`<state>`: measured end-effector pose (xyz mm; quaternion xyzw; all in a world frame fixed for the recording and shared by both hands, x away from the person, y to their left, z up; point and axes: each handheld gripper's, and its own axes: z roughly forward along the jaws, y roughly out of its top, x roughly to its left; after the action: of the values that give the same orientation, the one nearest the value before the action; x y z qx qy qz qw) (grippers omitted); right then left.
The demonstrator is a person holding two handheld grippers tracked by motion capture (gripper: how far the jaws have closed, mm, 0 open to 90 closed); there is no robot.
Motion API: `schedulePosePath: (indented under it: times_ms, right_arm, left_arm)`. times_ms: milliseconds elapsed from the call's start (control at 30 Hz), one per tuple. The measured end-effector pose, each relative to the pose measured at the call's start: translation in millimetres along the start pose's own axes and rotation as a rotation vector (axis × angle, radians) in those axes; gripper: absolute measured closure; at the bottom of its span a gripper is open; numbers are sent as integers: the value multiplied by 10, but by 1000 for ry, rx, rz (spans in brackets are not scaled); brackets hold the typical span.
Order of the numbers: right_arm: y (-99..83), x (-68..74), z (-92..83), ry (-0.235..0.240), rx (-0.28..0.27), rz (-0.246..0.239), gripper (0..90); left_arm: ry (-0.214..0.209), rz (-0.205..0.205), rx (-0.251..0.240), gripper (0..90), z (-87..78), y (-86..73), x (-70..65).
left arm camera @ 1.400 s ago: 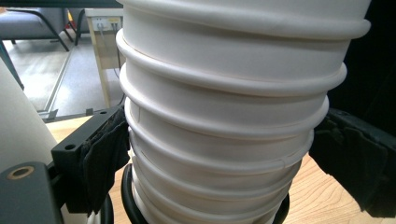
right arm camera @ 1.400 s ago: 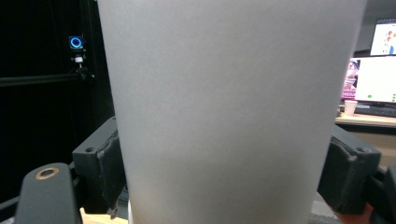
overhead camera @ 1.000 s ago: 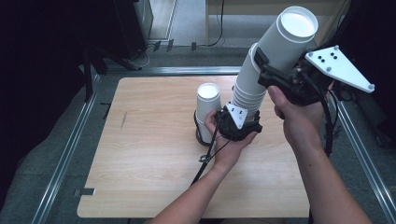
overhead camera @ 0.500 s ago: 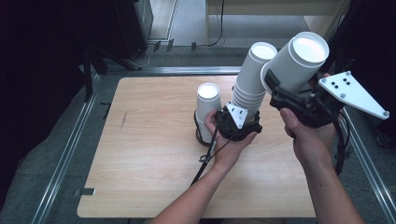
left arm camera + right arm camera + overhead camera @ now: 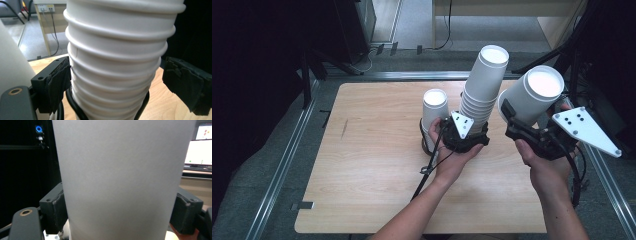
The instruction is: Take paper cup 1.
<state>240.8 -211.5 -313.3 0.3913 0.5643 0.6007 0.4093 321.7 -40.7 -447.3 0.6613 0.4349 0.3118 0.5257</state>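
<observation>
Cup stack stands inverted mid-surface between the left tongs, whose jaws have just been closing, left pad touching, right pad clear. Right tongs clamp one separated cup aloft beside it. Risk: the one-sided contact tips the stack against the lone cup.

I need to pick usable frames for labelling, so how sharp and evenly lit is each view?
High view: sharp on the wooden table, surroundings nearly black, stack of cups bright but readable. Left gripper view: rims of the stack crisp, background soft. Right gripper view: single cup too close, a featureless grey blur, with a monitor glaring at the far right.
</observation>
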Motion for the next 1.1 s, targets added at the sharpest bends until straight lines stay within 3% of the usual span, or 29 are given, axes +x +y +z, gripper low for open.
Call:
schedulePosePath:
  times_ms: [200, 433, 600, 733, 933, 1000, 1100]
  right_arm:
    - [-158, -10, -54, -12, 16, -25, 171]
    - [-414, 1, -78, -44, 48, -97, 171]
    - [-590, -20, -77, -52, 73, -104, 170]
    - [-728, -34, -68, -49, 90, -103, 170]
    - [-939, -1, -63, -69, 107, -158, 170]
    - [-1003, 8, -57, -69, 117, -156, 170]
    - [-1078, 7, -43, -30, 108, -139, 167]
  left_arm:
    - [-26, -4, 1, 82, -117, -37, 55]
    - [-72, 14, 13, 35, -313, -70, 103]
    - [-103, 26, 12, 15, -504, -98, 177]
    - [-90, 26, 16, 13, -638, -131, 259]
    - [-68, 30, 54, 11, -814, -246, 396]
    - [-38, 28, 61, 0, -873, -275, 452]
    - [-28, 18, 65, 0, -946, -303, 530]
